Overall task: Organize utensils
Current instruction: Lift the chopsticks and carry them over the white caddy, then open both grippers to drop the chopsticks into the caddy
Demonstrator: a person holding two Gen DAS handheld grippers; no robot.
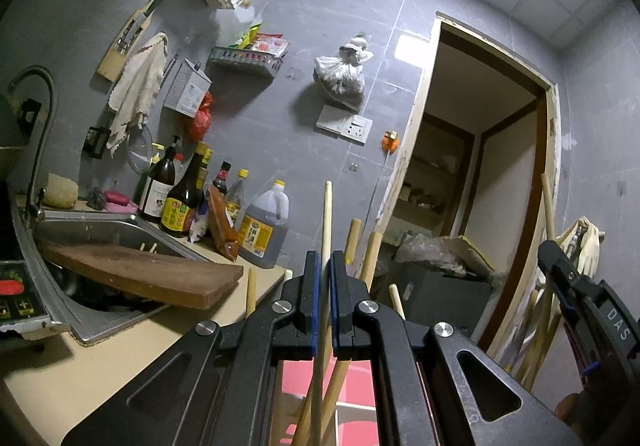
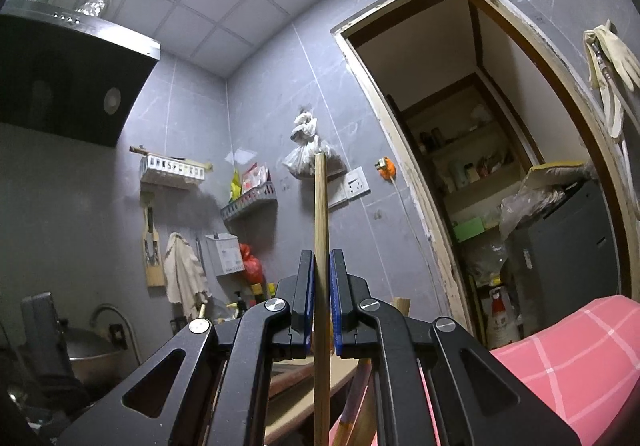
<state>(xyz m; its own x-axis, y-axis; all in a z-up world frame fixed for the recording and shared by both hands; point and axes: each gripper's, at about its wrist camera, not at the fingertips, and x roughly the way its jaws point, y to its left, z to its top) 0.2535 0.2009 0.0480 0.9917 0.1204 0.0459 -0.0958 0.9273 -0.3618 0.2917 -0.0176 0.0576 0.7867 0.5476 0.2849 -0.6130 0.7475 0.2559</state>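
A pale chopstick point(image 1: 325, 286) stands upright, with other wooden chopsticks point(image 1: 362, 246) leaning beside it; a darker chopstick point(image 2: 321, 266) stands upright.

- Left gripper point(image 1: 324, 266): black, with blue pads.
- Chopstick point(image 1: 325, 246) between its jaws: pale wood.
- Right gripper point(image 2: 320, 266): black with blue pads, on a darker, olive-brown chopstick point(image 2: 321, 213).
- Sleeve point(image 2: 568, 358): pink, with a white check.
- Wall tiles point(image 1: 320, 5): grey.
- Bench point(image 1: 120, 362): beige.
- Cutting board point(image 1: 152, 274): dark brown.
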